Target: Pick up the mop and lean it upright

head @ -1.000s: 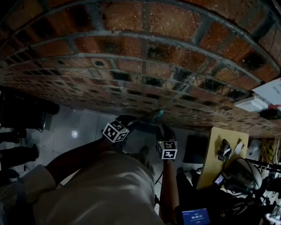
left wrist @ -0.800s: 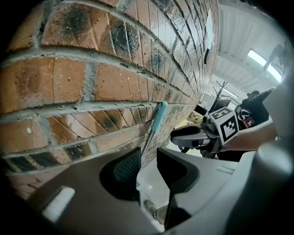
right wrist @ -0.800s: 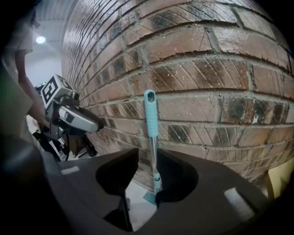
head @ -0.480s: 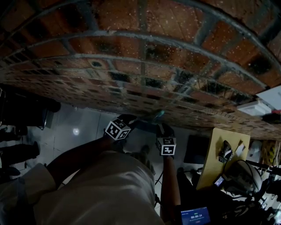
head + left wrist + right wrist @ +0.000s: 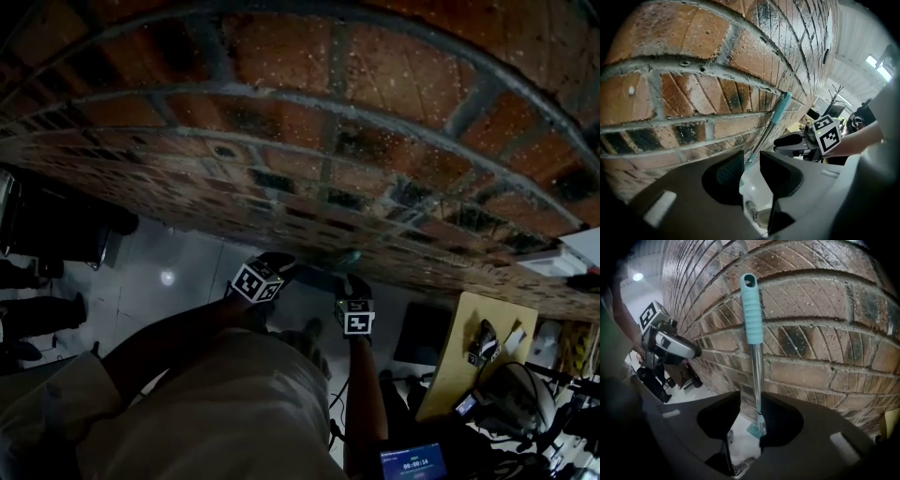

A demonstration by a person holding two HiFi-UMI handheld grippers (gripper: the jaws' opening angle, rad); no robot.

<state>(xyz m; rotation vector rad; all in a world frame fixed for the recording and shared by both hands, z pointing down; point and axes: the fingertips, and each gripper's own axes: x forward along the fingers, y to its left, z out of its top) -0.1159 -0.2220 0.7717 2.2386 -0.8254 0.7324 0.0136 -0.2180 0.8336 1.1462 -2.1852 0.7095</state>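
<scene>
Right gripper view: the mop (image 5: 757,366) stands upright, its teal grip (image 5: 751,310) leaning on the brick wall (image 5: 825,333) and its mop head (image 5: 754,430) on the pale floor (image 5: 738,439). On the right gripper (image 5: 750,397) the fingers stand slightly apart and have just been opening. The pole runs between them, close along one finger, unclamped. On the left gripper (image 5: 751,155) the fingers are closed to a narrow slit, holding nothing. There the mop rises beyond their tips against the wall.
</scene>
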